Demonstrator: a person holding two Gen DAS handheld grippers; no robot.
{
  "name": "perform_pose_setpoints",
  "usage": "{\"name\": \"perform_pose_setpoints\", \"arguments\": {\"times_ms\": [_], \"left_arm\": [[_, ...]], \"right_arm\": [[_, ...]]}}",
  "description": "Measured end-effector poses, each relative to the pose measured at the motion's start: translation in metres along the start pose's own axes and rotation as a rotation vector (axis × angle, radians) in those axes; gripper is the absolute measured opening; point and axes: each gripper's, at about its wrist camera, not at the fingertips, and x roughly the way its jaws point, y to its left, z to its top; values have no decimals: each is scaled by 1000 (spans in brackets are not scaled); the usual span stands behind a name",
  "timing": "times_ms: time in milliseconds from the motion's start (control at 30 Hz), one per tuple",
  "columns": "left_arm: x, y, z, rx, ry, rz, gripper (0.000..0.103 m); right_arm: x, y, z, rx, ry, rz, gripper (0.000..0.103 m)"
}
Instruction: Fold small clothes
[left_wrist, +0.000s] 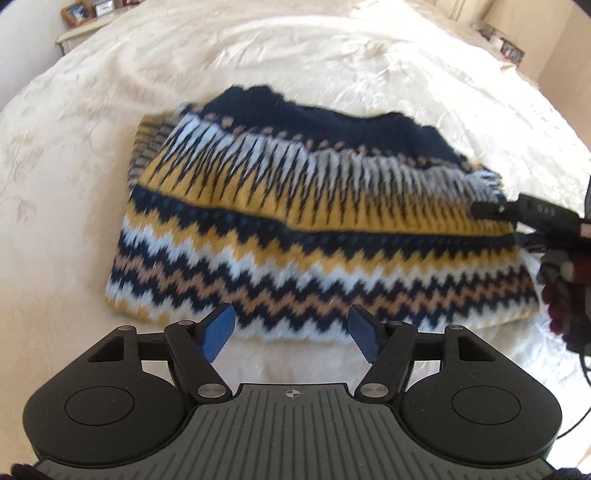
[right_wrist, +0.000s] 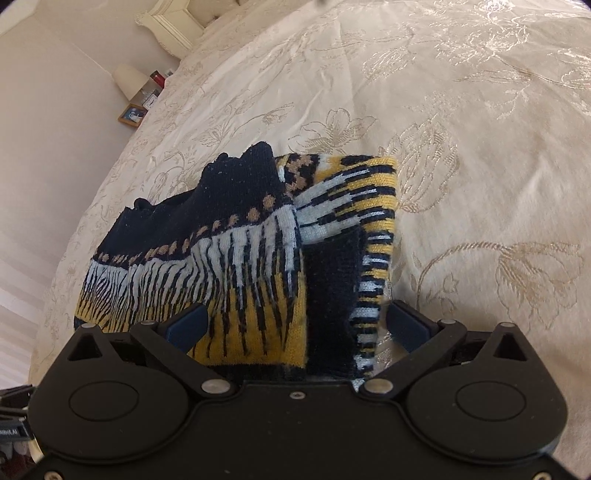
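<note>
A knitted sweater (left_wrist: 280, 229), navy with yellow, white and tan zigzag bands, lies folded on the cream bedspread (left_wrist: 184, 74). My left gripper (left_wrist: 291, 325) hovers open just in front of its near hem, with nothing between the blue pads (left_wrist: 218, 328). My right gripper (right_wrist: 295, 321) is open wide at the sweater's right side, and the folded layers of the sweater (right_wrist: 229, 258) lie between its fingers without being pinched. In the left wrist view the right gripper (left_wrist: 495, 208) shows as a dark tip at the sweater's right edge.
The embroidered bedspread (right_wrist: 461, 129) spreads wide beyond the sweater. A bedside table with picture frames (left_wrist: 79, 11) stands at the far left. A lamp (right_wrist: 129, 79), a framed photo (right_wrist: 131, 115) and a cream headboard (right_wrist: 173, 26) border the bed.
</note>
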Motion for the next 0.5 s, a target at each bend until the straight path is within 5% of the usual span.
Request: {"name": "perform_pose_setpoints", "arguments": {"times_ms": [233,500], "left_arm": [[42,-28,70,3,-54,-13,66],[96,-40,103,71,29,36,66]], "right_arm": [[1,-4,5,35,18,25,103],[1,-9,6,53,21,49,103]]}}
